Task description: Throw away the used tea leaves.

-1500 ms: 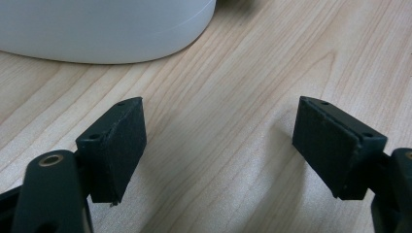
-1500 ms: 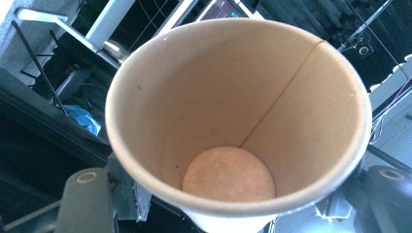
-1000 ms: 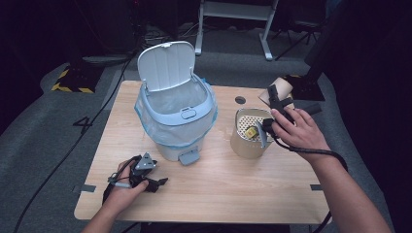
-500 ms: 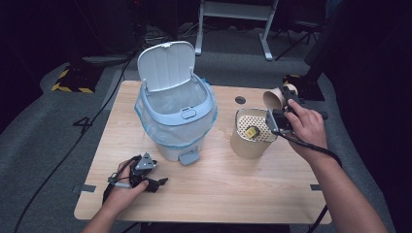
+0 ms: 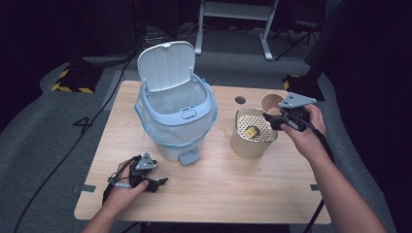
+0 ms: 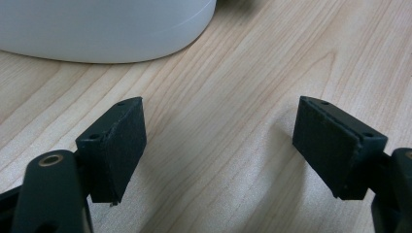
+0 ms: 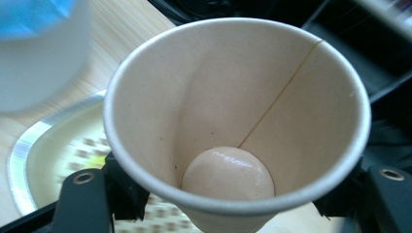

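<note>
Cup (image 7: 236, 126) sits pinched in the right tool (image 5: 284, 119) just above the perforated canister (image 5: 253, 138) – thin paper, so squeezing harder could crumple it, or it slips. Left tool (image 5: 145, 180) rests wide open and empty on the bench (image 5: 233, 189) beside the bin (image 5: 176, 121).

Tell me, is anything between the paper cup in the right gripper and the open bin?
Nothing tall. The right gripper holds the cup tilted above the far edge of the perforated container. That container sits between cup and bin, lower than the cup. The bin's lid stands open.
</note>
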The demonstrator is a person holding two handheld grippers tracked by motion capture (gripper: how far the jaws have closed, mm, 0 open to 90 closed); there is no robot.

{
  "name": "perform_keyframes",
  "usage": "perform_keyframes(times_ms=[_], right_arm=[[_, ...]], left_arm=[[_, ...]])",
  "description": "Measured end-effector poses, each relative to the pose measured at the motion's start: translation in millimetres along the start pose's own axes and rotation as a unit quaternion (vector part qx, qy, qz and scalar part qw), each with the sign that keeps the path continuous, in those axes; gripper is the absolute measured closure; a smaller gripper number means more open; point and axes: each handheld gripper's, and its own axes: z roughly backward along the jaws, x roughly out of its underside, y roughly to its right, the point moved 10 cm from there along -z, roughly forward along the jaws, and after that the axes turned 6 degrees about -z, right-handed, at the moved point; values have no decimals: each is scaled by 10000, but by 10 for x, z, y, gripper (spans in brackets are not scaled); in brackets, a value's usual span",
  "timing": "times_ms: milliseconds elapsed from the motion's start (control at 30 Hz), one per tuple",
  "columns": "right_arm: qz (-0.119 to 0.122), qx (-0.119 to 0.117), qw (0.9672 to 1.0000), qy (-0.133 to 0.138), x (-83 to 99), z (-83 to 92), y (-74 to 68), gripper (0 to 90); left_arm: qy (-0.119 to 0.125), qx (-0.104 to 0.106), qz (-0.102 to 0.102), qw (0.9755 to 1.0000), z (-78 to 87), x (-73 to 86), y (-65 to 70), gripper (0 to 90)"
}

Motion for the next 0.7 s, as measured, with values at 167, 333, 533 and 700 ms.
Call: perform_keyframes(times_ms=[167,333,533,700], right_arm=[[-819,-815,9932,159,-20,42,-76,302],[-1171,-1301,9845,80,-23,107,-129,303],[-1110,-1599,9807,207,-94,176,-184,302],[-829,-1631,9831,104,-106,193,-207,300]], left_arm=[[0,2,2,10000,0,0,-1,201],[-1,0,0,10000,0,0,0,201],[0,1,0,10000,0,0,0,201],[0,4,2,10000,0,0,-1,201]])
